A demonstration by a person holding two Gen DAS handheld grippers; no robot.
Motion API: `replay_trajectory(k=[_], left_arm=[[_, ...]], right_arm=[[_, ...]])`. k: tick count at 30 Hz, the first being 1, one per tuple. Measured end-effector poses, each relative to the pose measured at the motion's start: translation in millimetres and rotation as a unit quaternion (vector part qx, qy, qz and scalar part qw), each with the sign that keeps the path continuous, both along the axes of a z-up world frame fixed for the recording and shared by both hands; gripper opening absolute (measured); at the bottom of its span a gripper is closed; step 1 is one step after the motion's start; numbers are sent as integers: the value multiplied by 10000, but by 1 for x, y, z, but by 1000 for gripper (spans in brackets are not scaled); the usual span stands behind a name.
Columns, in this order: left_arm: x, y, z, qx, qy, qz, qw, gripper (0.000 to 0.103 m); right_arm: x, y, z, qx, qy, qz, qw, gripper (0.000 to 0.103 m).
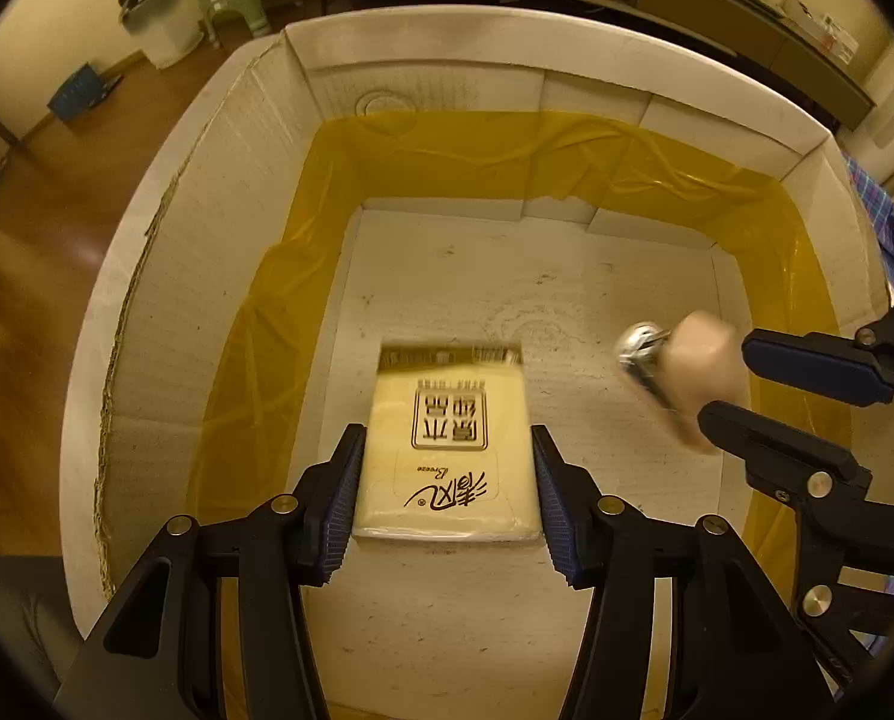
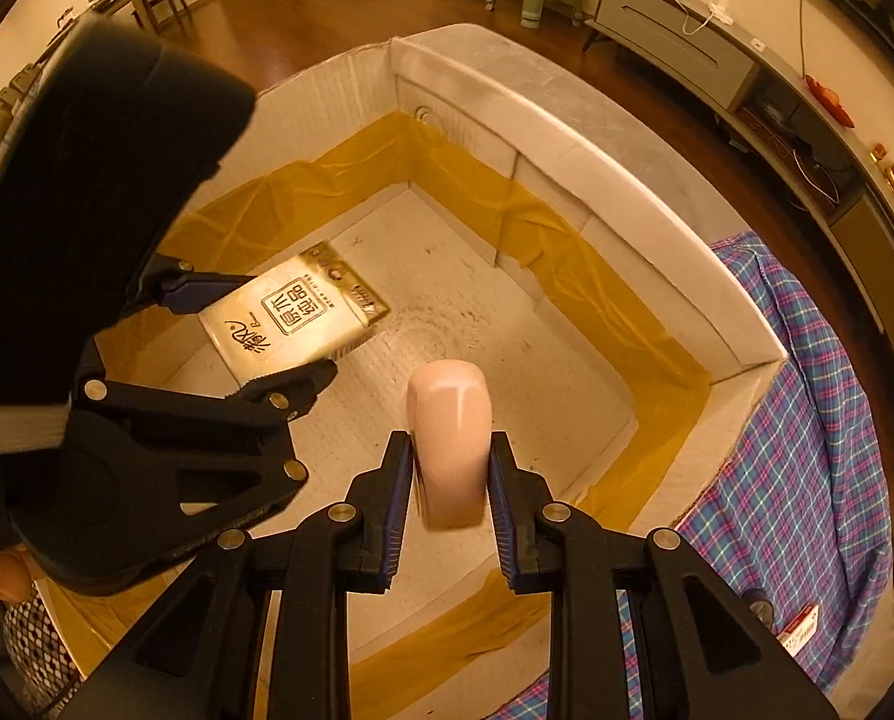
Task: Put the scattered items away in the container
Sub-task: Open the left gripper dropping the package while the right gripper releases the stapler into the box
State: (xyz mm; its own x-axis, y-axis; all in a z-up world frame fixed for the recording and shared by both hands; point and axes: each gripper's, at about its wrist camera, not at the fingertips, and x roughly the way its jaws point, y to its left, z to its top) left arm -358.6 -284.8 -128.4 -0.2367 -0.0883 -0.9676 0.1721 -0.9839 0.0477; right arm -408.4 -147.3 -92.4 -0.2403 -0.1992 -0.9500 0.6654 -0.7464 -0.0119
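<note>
Both grippers point steeply down into a white cardboard box (image 1: 165, 276) whose inner walls are banded with yellow tape (image 1: 507, 144) around the base; the left gripper (image 1: 447, 492) stands wide, its blue pads flanking a pale tissue pack (image 1: 447, 456) printed with dark characters; in the left wrist view slim gaps show along both sides of the pack, so the pads seem just beside it rather than pressing, and the pack's far end is blurred; whether it rests on the box floor cannot be told; the right gripper (image 2: 452, 480) stands narrow and clamps a pink bottle (image 2: 450, 438) upright between its pads, with a shiny metal top showing only in the left wrist view; the two grippers are near each other over the near half of the floor, the pack to the left, the bottle to the right; the far half of the floor lies bare up to the taped far wall; a plaid cloth (image 2: 807, 450) hangs just outside the right rim; wooden floor surrounds the box.
</note>
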Motion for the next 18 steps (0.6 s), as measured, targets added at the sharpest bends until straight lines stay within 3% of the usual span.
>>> replay_trajectory(k=[10,18], left_arm=[[4,1,14,24,-26,-17,10000,57],[22,4,46,-71,138,69,9999,57]], right_arm=[[0,7,6,-154,14,-97,9998,27],[15,21,34,-498,108,-192,9985,27]])
